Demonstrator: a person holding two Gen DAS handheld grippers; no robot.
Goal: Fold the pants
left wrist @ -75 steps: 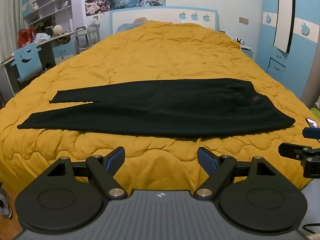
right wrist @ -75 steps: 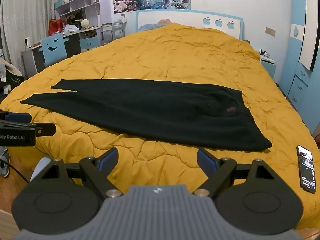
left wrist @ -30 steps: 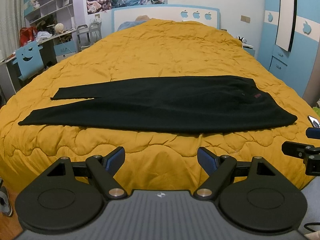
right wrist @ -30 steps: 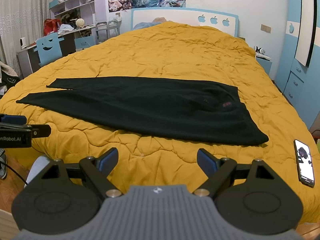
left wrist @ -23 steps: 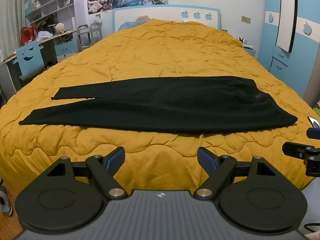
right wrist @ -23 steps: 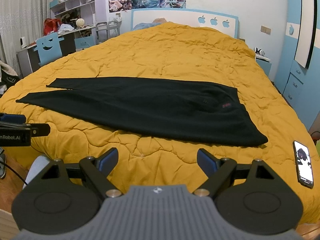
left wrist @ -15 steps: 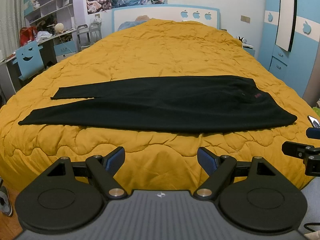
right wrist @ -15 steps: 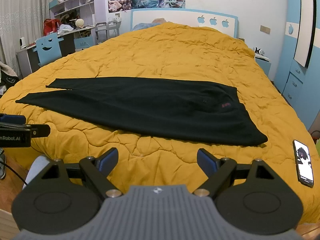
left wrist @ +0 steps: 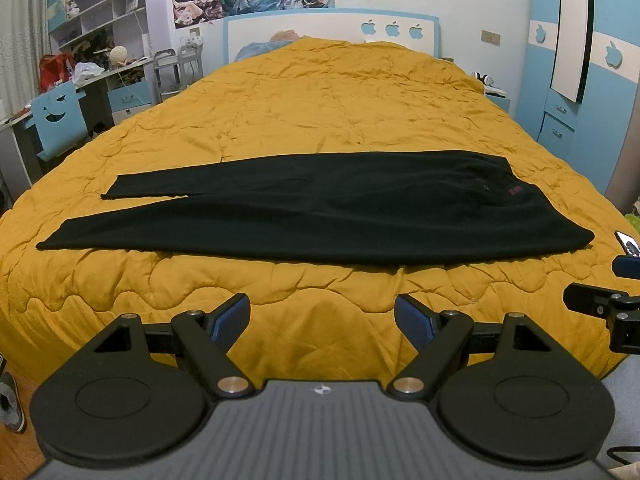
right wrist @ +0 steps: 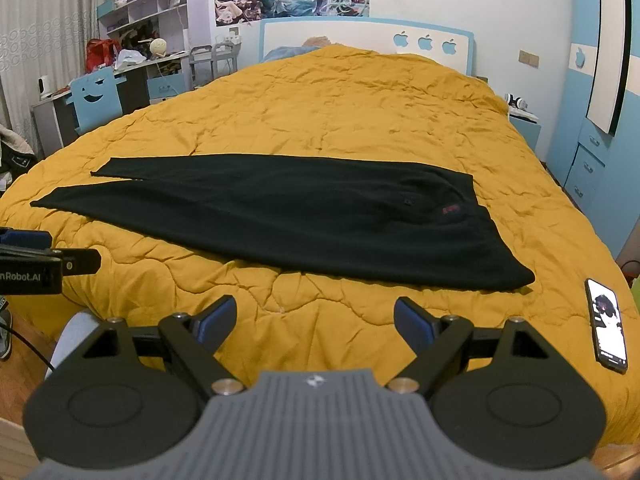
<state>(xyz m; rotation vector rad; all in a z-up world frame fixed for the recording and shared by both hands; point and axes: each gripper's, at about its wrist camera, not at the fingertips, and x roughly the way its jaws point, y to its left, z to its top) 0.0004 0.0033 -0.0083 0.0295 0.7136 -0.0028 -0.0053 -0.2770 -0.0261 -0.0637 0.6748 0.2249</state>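
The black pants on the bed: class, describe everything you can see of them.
The pants are black, of soft matte cloth, lying flat on the yellow quilt. The legs run left, splitting near the cuffs; the waist lies right, with a small red mark and a dark button. Only the quilt touches them; neither gripper does.

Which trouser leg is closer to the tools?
The longer-looking leg of the black pants, along the bed's near edge. The other leg lies behind it, toward the headboard.

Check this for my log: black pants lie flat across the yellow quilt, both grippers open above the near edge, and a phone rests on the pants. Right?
Not quite. The phone lies on the yellow quilt, apart from the black pants, as the right wrist view shows. The left gripper and right gripper are open.
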